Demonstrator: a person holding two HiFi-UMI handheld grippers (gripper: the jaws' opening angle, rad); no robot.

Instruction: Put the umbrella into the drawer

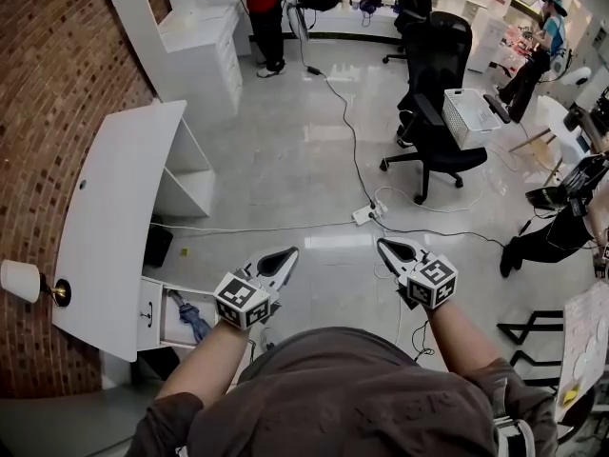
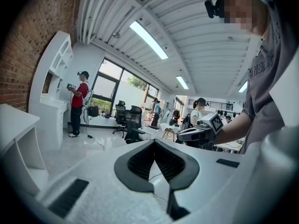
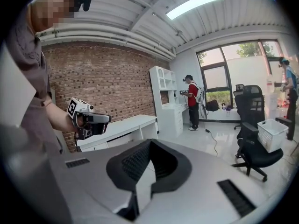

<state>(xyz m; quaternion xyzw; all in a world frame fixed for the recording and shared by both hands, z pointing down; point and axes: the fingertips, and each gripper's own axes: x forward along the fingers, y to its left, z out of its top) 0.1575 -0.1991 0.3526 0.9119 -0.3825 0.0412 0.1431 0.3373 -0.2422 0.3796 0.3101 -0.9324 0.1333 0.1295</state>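
Note:
A folded blue umbrella (image 1: pixel 192 320) lies inside the open white drawer (image 1: pixel 149 312) of the desk, at the lower left of the head view. My left gripper (image 1: pixel 290 252) is held in the air to the right of the drawer, away from the umbrella. Its jaws are shut with nothing in them (image 2: pixel 154 141). My right gripper (image 1: pixel 383 244) hovers level with it further right, also shut and empty (image 3: pixel 150 141). Each gripper view shows the other gripper: the right gripper (image 2: pixel 198 133) and the left gripper (image 3: pixel 93 119).
The white desk (image 1: pixel 114 227) stands along the brick wall with a small white lamp (image 1: pixel 19 280) beside it. A power strip (image 1: pixel 366 214) and cables cross the floor ahead. A black office chair (image 1: pixel 442 93) and a white basket (image 1: pixel 468 114) stand beyond. A person in red (image 1: pixel 266 17) is far back.

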